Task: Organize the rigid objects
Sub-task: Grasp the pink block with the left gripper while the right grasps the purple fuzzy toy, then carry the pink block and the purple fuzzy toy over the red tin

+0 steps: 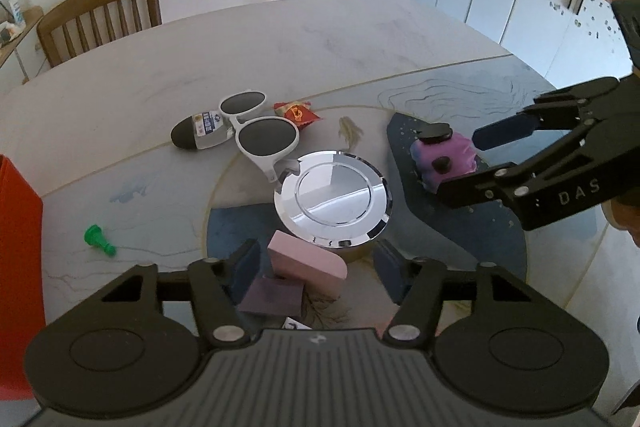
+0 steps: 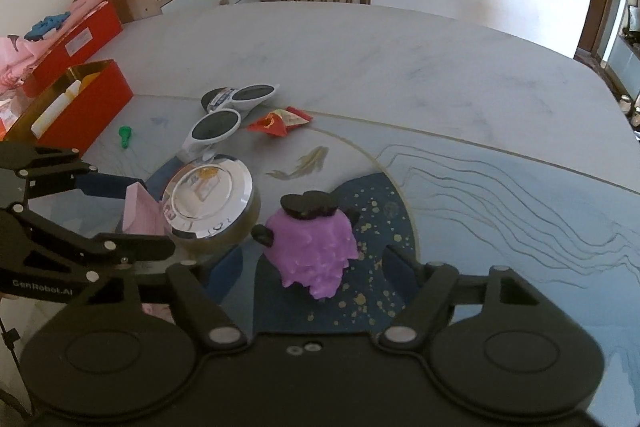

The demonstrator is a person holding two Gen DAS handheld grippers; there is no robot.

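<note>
pink block (image 1: 306, 261), purple figurine (image 2: 312, 253), upright

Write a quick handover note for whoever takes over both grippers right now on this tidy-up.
Left gripper: open, straddling the pink block, pads not pressing.
Right gripper: open around the purple toy, not gripping.
Some items already sit in the red box.
Left on the table: chrome lid, white sunglasses, green pawn, red packet.
</note>
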